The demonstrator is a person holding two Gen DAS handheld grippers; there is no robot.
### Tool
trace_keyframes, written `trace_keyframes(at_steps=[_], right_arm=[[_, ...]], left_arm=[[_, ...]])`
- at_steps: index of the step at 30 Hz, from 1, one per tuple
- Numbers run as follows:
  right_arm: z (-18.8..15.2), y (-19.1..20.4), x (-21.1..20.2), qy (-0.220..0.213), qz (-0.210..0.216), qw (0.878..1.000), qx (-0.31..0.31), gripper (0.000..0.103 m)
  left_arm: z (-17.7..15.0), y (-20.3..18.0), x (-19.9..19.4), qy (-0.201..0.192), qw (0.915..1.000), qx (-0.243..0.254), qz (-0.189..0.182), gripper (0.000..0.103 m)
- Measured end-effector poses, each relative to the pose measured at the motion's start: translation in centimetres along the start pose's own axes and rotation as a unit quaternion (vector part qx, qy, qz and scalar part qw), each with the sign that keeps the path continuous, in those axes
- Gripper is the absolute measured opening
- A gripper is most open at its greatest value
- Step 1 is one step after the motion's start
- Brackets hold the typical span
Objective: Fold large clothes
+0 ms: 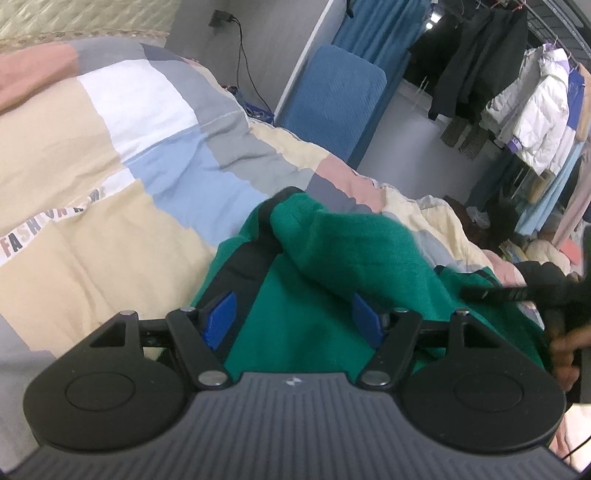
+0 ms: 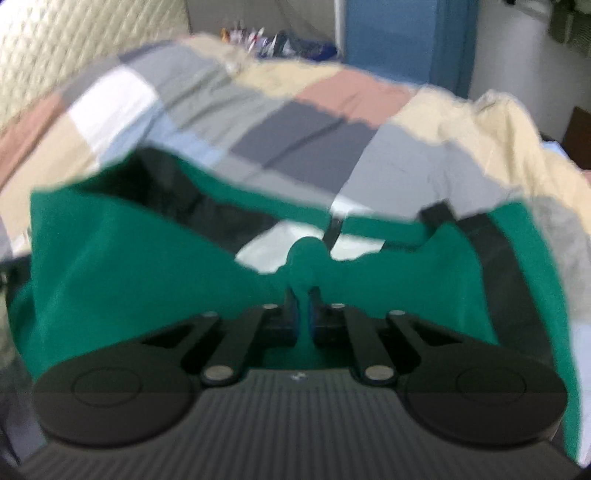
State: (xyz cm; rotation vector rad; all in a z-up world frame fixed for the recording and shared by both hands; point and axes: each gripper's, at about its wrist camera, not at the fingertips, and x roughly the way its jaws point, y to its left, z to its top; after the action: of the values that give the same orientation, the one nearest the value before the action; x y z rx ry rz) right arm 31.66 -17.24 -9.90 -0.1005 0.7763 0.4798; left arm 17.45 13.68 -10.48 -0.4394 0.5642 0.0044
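A large green garment with black stripes (image 1: 343,258) lies bunched on a patchwork quilt (image 1: 110,155). My left gripper (image 1: 295,317) is open, its blue pads (image 1: 221,317) spread wide over the green cloth, holding nothing. In the right wrist view the same green garment (image 2: 110,258) hangs spread in front of the camera. My right gripper (image 2: 302,314) is shut on a pinched fold of the green garment, which bulges above the pads. The right gripper also shows as a dark shape at the right edge of the left wrist view (image 1: 517,291). The right wrist view is blurred.
The quilt (image 2: 295,122) covers a bed with a padded headboard (image 2: 74,44). Beyond the bed stand a blue cushion (image 1: 332,103) and a rack of hanging coats (image 1: 524,103). A cable and plug (image 1: 236,33) hang on the grey wall.
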Motion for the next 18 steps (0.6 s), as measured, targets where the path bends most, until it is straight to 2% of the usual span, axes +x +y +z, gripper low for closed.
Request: trace_keyframes(at_steps=[5,10,14,18], right_arm=[[3.1,-2.2,-3.2,-0.094,-0.043,0.994,0.041,0.006],[5.4,-5.6,-3.6,-0.167,-0.108,0.975,0.096,0.006],[5.8,-8.3,0.4,-0.146,-0.133,0.971,0.136,0.006],[4.6,-8.6,5.4,-0.089,-0.143,0.977,0.130,0.007]], left_arm=[[0.2,0.1,-0.7,-0.017,0.9998,0.005,0.004,0.074],[-0.1,-0.6,-1.1,-0.032,0.9992,0.025,0.006,0.075],[-0.3,-1.0,-1.0,-0.037,0.9983,0.043,0.007,0.076],[-0.5,-1.0,-0.2,-0.028,0.9983,0.050,0.007,0.077]])
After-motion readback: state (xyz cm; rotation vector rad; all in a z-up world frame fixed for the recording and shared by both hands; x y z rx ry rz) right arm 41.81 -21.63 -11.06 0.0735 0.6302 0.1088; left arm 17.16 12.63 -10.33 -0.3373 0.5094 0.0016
